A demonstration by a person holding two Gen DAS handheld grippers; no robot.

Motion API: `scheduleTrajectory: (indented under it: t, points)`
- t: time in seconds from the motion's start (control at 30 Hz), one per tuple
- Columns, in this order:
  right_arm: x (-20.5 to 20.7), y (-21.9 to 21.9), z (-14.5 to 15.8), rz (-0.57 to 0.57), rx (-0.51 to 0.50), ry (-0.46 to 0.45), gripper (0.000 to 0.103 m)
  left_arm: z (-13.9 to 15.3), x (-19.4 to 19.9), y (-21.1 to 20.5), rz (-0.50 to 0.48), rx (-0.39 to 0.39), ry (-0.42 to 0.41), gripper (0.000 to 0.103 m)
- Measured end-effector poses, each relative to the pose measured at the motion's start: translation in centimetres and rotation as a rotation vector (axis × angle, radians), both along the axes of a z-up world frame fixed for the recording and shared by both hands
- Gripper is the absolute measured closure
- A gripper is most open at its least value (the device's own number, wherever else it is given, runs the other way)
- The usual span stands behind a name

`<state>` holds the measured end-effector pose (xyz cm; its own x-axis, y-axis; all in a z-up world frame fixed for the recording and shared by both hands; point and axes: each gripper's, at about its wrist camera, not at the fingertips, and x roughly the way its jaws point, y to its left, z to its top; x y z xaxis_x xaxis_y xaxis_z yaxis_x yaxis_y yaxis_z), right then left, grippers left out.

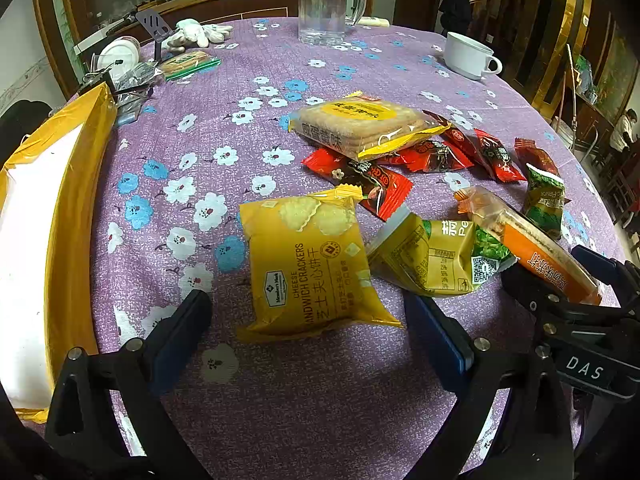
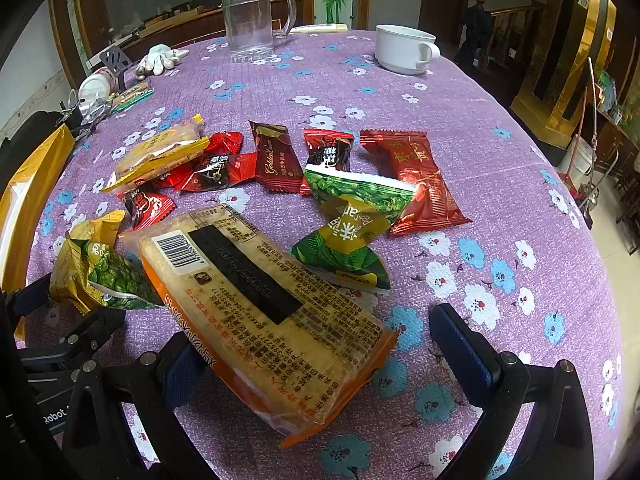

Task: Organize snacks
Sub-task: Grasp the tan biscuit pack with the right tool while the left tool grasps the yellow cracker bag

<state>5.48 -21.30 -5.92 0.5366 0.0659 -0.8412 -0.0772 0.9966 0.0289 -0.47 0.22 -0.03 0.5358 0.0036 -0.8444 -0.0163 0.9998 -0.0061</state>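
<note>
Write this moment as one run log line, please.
left hand-held gripper: open, around cheese cracker pack | right hand-held gripper: open, around orange cracker pack | yellow box: left of snacks

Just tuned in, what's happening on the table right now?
A person is sorting snacks with two handheld grippers. The left gripper has its jaws open around the yellow cheese cracker pack, not closed on it. The right gripper is open around the orange cracker pack. Other packets lie loose on the purple tablecloth; the yellow-edged box waits at left.
</note>
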Motion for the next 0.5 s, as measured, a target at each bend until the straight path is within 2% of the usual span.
scheduleTrajectory:
  t: [0.5]
  points:
    - [0.05, 0.09, -0.05, -0.012, 0.0, 0.001, 0.0, -0.01, -0.08, 0.03, -0.005, 0.006, 0.002, 0.004]
